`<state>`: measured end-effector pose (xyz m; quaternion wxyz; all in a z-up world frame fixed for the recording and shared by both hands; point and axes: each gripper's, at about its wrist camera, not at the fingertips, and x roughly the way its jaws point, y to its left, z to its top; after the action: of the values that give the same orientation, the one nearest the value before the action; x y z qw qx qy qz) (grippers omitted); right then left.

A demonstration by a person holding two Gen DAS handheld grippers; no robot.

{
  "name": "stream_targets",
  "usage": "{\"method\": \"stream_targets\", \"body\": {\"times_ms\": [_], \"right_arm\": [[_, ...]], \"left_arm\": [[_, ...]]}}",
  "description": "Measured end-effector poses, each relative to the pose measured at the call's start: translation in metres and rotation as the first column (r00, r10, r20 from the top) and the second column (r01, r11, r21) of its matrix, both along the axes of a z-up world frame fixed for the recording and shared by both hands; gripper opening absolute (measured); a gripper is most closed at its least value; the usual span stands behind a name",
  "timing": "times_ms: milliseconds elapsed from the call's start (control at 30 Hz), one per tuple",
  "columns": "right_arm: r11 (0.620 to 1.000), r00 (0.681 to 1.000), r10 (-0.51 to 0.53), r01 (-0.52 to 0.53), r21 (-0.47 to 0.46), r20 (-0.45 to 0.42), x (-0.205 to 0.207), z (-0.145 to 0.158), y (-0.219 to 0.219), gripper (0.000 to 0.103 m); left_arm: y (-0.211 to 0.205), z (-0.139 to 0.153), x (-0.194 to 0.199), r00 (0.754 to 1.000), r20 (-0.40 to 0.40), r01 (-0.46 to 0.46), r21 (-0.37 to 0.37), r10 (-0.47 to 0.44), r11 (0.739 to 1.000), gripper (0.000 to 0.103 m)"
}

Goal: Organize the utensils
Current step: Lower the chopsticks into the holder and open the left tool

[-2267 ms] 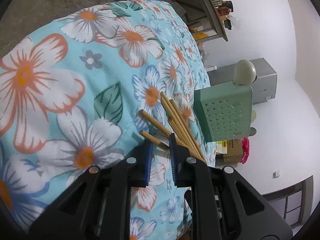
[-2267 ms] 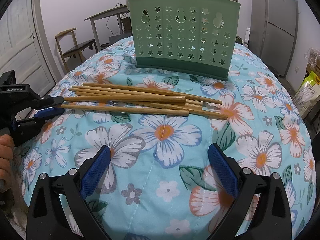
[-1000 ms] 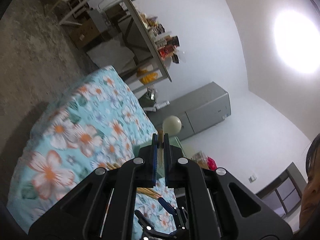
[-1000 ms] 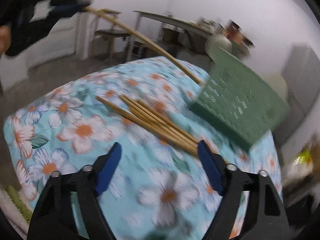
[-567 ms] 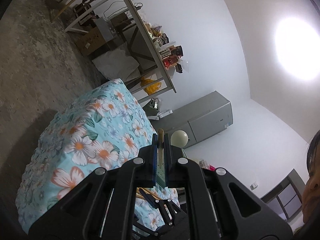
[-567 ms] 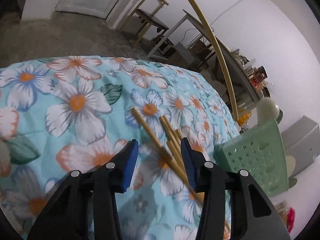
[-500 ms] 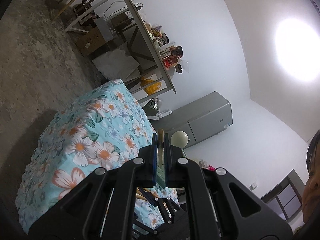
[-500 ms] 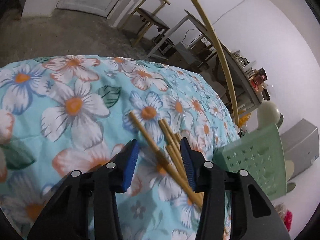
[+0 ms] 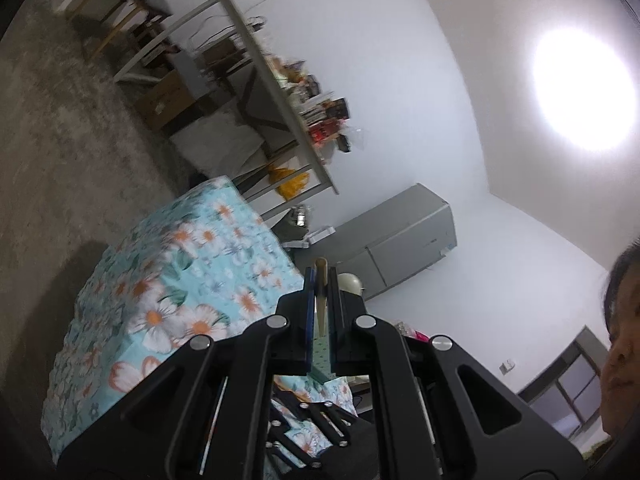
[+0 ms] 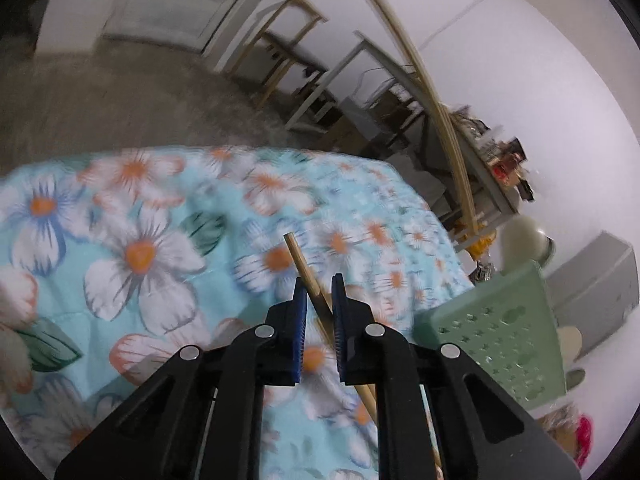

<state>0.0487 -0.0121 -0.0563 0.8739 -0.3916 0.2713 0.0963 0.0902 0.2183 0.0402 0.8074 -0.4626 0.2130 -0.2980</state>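
My left gripper [image 9: 321,280] is shut on one wooden chopstick [image 9: 321,270], held up in the air beside the table. In the right wrist view that same chopstick [image 10: 424,80] arcs from the top edge down to just above the green perforated utensil holder [image 10: 500,332]. My right gripper [image 10: 320,288] points down at the flowered cloth, and its jaws are closing around another chopstick [image 10: 298,256]. That stick crosses slantwise between the blue pads, with a narrow gap still visible beside it. The rest of the chopstick pile is hidden behind the gripper.
The table under the floral cloth [image 9: 180,280] drops off to bare floor on its far side. A pale rounded utensil [image 10: 524,236] stands in the holder. Behind are a cluttered long table [image 9: 280,80], a chair [image 10: 288,36] and a grey fridge [image 9: 400,240]. A person's head [image 9: 624,320] is at the right edge.
My right gripper's jaws went from wide apart over the chopstick pile to nearly together around one stick, and it rolled over them. My left gripper keeps its chopstick and shifted slightly.
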Motion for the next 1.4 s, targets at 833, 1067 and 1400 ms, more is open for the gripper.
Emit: {"method": "stream_targets", "body": {"times_ms": [833, 1067, 1400], "right_arm": [[0.719, 0.924, -0.349, 0.156, 0.678, 0.157, -0.045, 0.175, -0.204, 0.006], [0.667, 0.908, -0.376, 0.127, 0.734, 0.185, -0.059, 0.186, -0.242, 0.006], [0.613, 0.902, -0.396, 0.120, 0.781, 0.173, -0.068, 0.182, -0.268, 0.006]], "left_arm": [[-0.175, 0.135, 0.048, 0.927, 0.277, 0.153, 0.339, -0.254, 0.928, 0.004], [-0.251, 0.144, 0.062, 0.912, 0.277, 0.097, 0.570, -0.302, 0.816, 0.004], [-0.323, 0.130, 0.081, 0.921, 0.187, 0.091, 0.750, -0.342, 0.655, 0.004]]}}
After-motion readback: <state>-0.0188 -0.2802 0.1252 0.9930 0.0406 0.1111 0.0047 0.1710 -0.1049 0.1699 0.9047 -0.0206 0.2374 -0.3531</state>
